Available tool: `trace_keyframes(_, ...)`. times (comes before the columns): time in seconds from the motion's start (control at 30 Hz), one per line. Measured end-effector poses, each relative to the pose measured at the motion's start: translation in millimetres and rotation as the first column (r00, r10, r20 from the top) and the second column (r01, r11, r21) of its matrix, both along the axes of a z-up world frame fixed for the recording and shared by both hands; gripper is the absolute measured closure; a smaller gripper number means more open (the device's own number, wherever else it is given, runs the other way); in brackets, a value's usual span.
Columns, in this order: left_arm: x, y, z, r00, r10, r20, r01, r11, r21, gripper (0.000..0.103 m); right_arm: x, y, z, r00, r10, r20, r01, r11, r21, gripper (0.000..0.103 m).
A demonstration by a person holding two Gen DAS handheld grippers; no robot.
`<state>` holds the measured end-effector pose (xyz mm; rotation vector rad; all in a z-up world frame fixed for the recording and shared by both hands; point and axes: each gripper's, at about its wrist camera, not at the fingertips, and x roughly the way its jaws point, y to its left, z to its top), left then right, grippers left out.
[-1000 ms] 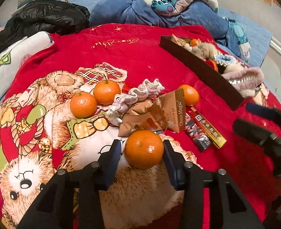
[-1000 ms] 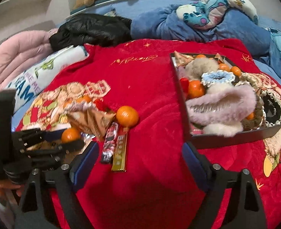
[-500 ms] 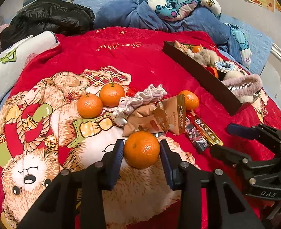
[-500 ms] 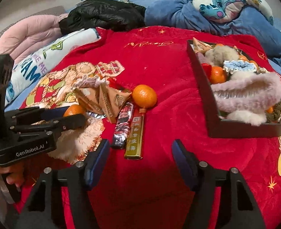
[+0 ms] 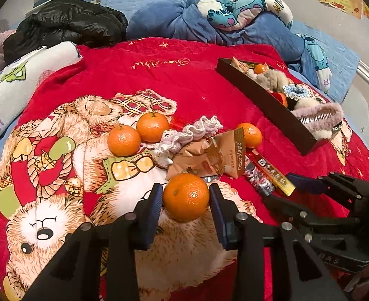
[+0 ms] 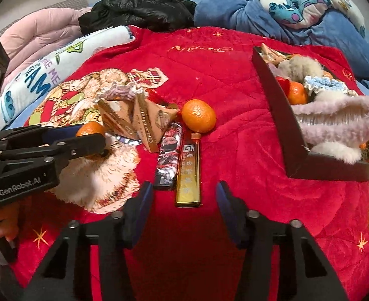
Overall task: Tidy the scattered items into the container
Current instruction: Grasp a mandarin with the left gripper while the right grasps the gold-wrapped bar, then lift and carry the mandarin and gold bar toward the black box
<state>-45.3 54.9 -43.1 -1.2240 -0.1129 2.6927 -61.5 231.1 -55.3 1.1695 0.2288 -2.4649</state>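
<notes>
Left wrist view shows our left hand-held gripper (image 5: pixel 186 197) pinching a mandarin (image 5: pixel 186 197), both pads pressed against its sides; its jaws have just been closing on the fruit. It sits low over the bear print of the red blanket (image 5: pixel 159 75) on the bed. Just beyond it lies the clutter: two tan packets (image 5: pixel 209 155), a knitted scrunchie (image 5: pixel 192 133), and two more mandarins (image 5: pixel 138 136) touching each other to the left. A fourth mandarin (image 5: pixel 250 135) sits behind the packets, near a dark wrapper (image 5: pixel 256 176) and a gold bar (image 5: pixel 272 175) lying side by side.

From the right wrist view, our right hand-held gripper (image 6: pixel 184 195) has just been narrowing its jaws. They stand apart with the near end of the gold bar (image 6: pixel 189 173) between them, and we see a gap on both sides, so the pads do not press on it. The dark wrapper (image 6: pixel 169 155) lies just beside the left finger (image 6: pixel 144 198).

The box (image 6: pixel 280 110), dark-walled and already crowded with fluffy things and fruit, sits to the right. Its long near wall runs diagonally, and its near corner is well apart from the gold bar. Between the bar and that wall the blanket is bare red cloth, giving us open room. The left gripper's body (image 6: pixel 34 155) crosses in from the left edge, near the packets (image 6: pixel 144 120), so that side is tight. Behind the blanket's far edge a black jacket (image 6: pixel 139 7) and blue bedding (image 6: pixel 234 17) are piled up.
</notes>
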Motion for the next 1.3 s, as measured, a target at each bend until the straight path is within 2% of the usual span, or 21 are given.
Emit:
trace_keyframes(0.07,0,-1,1,1.000,0.004,-0.002,-0.004,1.000,-0.001,0.064,0,1,0,1.000,-0.008,-0.006,0.008,1.000,0.010,0.071)
trace_keyframes(0.1,0,-2,1,1.000,0.007,-0.002,-0.007,1.000,-0.003,0.064,0,3,0,1.000,-0.019,-0.008,0.019,1.000,0.017,0.079)
trace_keyframes(0.2,-1,-4,0,1.000,0.014,0.004,-0.014,1.000,-0.002,0.064,0,6,1,1.000,-0.021,-0.003,0.021,1.000,0.004,0.082)
trace_keyframes(0.37,0,-4,2,1.000,0.016,-0.004,-0.016,1.000,0.003,0.064,0,4,0,1.000,-0.017,-0.009,0.017,1.000,0.015,0.083)
trace_keyframes(0.93,8,-10,14,0.999,0.002,-0.044,0.001,0.998,0.056,0.064,-2,27,25,0.993,-0.107,-0.039,0.103,0.989,-0.103,0.083)
trace_keyframes(1.3,9,-39,24,0.995,0.065,-0.070,-0.058,0.994,0.096,0.064,5,45,45,0.989,-0.129,-0.078,0.114,0.978,-0.175,0.083)
